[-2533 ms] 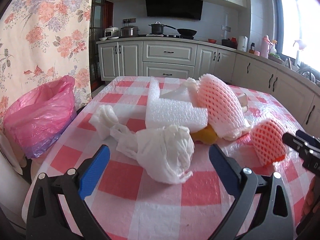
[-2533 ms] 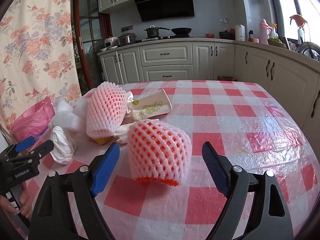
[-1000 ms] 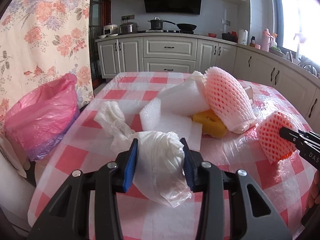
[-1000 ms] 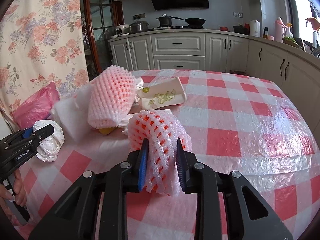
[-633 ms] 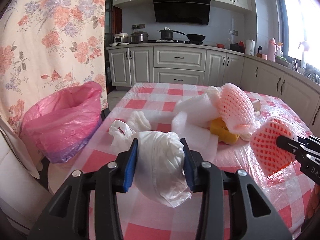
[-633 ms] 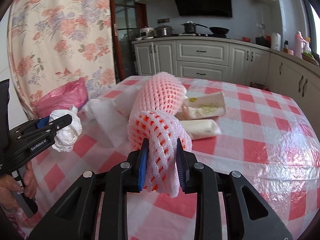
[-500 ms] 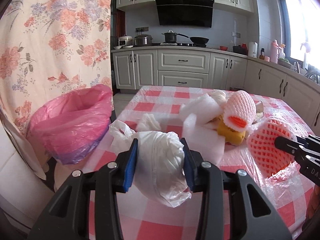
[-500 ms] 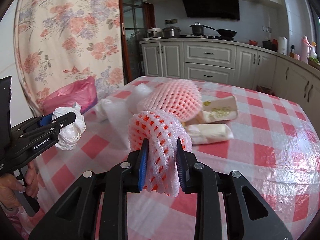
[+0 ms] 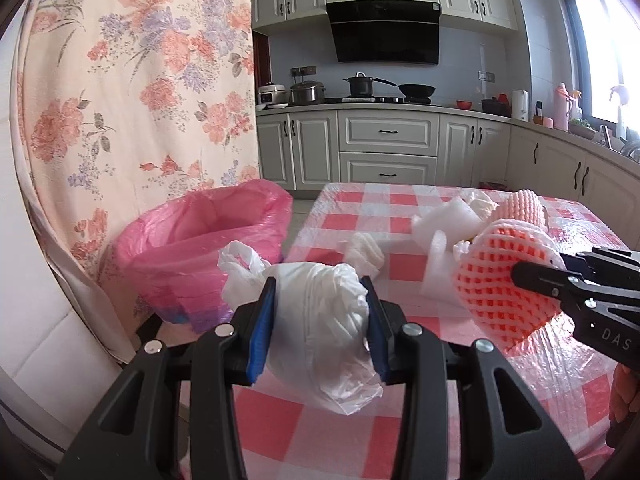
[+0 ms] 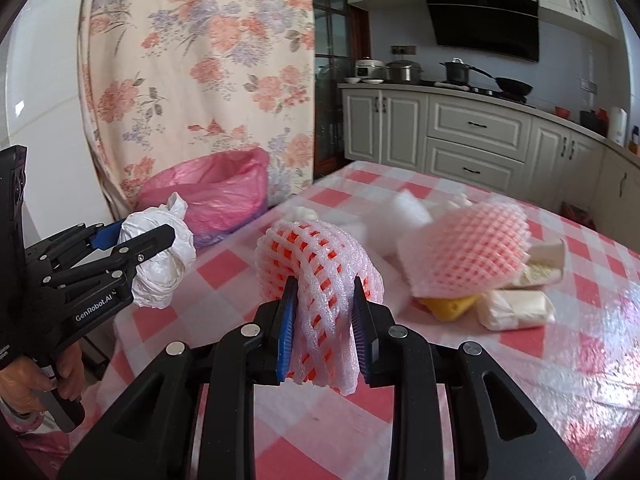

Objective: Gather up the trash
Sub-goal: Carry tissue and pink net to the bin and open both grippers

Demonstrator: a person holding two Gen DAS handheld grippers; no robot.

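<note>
My left gripper point(image 9: 320, 326) is shut on a crumpled white plastic bag point(image 9: 320, 328), held above the near left corner of the checked table point(image 9: 276, 424). That bag point(image 10: 158, 256) and the left gripper point(image 10: 136, 240) also show at the left of the right wrist view. My right gripper point(image 10: 325, 330) is shut on an orange-and-white foam fruit net point(image 10: 320, 276), lifted off the cloth; the net point(image 9: 500, 280) appears at the right of the left wrist view. A bin lined with a pink bag point(image 9: 204, 240) stands open just past the table's left edge, also seen as the pink bag point(image 10: 212, 196) beyond the left gripper.
On the table lie a pink foam net point(image 10: 472, 248), white foam pieces point(image 9: 444, 236), a yellow sponge point(image 10: 448, 306), white packets point(image 10: 516, 308) and a small white wad point(image 9: 364, 252). A floral curtain point(image 9: 140, 100) hangs left. Kitchen cabinets point(image 9: 388, 148) line the back.
Both grippers have swung left with their loads, lifted clear of the cloth. The pink-lined bin now sits nearer the middle of both views, and the table's heap has slid right.
</note>
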